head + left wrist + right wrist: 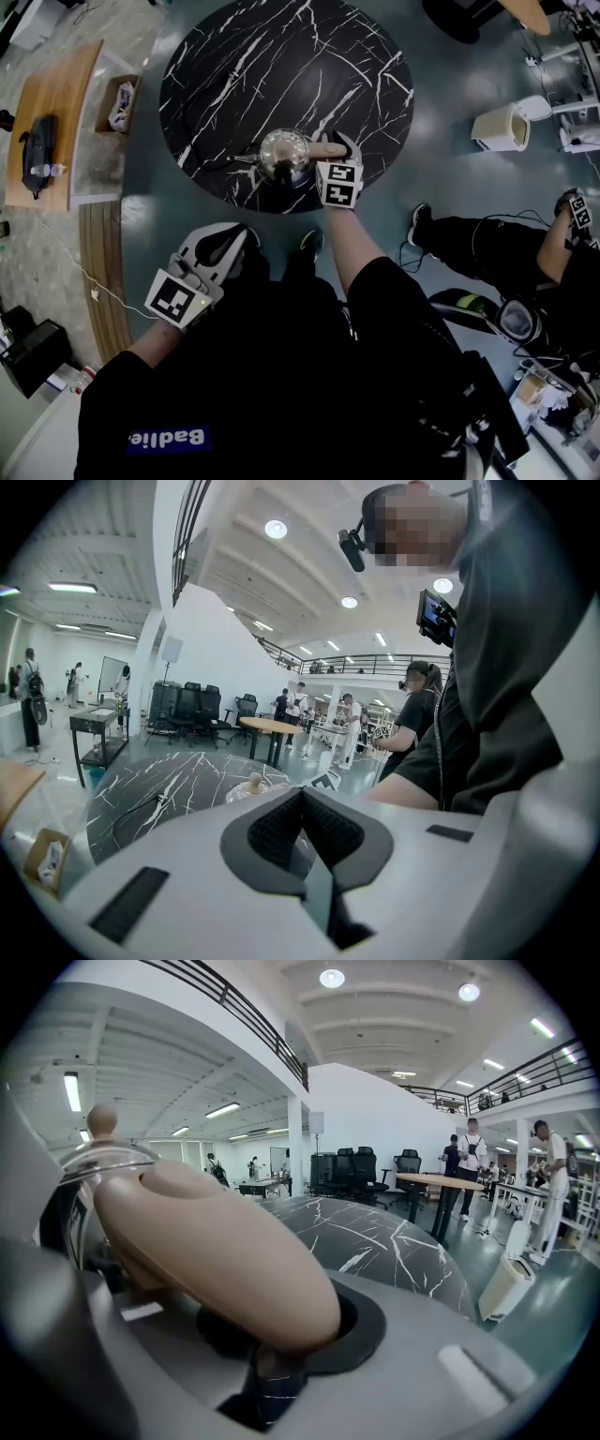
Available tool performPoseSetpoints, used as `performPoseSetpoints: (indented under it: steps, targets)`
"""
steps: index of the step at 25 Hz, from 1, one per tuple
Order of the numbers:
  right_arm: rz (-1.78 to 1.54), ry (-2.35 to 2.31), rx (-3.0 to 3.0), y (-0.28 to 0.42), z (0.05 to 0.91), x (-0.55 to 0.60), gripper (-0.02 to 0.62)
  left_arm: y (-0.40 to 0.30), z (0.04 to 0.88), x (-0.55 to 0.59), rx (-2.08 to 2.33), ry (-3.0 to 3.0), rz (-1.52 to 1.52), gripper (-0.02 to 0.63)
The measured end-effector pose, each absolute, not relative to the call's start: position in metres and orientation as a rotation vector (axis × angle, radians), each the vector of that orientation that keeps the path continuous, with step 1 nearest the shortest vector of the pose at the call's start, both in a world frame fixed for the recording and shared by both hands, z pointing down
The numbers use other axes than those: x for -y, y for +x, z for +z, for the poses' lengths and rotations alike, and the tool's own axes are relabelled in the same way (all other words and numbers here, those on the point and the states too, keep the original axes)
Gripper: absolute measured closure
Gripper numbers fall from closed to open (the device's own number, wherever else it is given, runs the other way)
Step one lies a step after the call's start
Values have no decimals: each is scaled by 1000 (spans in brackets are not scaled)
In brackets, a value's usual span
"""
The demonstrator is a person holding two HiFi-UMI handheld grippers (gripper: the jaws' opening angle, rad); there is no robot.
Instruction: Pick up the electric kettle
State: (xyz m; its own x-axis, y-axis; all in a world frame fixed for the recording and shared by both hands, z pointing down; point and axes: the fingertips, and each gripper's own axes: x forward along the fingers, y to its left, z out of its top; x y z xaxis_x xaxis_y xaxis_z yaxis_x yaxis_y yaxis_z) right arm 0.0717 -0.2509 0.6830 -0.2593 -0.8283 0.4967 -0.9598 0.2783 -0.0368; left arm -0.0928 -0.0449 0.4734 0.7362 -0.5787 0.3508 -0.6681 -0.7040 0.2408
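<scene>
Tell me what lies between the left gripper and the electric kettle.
Head view: only a strip of floor and bare black marble table separate the left gripper from the electric kettle. Nothing else lies there.

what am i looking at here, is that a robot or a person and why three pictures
It is a person, not a robot, holding a hand-held two-jaw gripper in each hand. The top-down picture comes from a camera on the head; the other two come from cameras riding on each gripper. On the round black marble table stands a glass electric kettle. The right gripper is closed on its tan handle. The left gripper is near the body, shut and empty.
</scene>
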Motion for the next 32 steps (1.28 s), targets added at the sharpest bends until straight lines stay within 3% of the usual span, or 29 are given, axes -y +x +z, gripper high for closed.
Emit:
performPoseSetpoints:
  steps: [32]
  targets:
    - [616,1755,2134,79,663,250,538,-111,457,32,1020,2615,286,600]
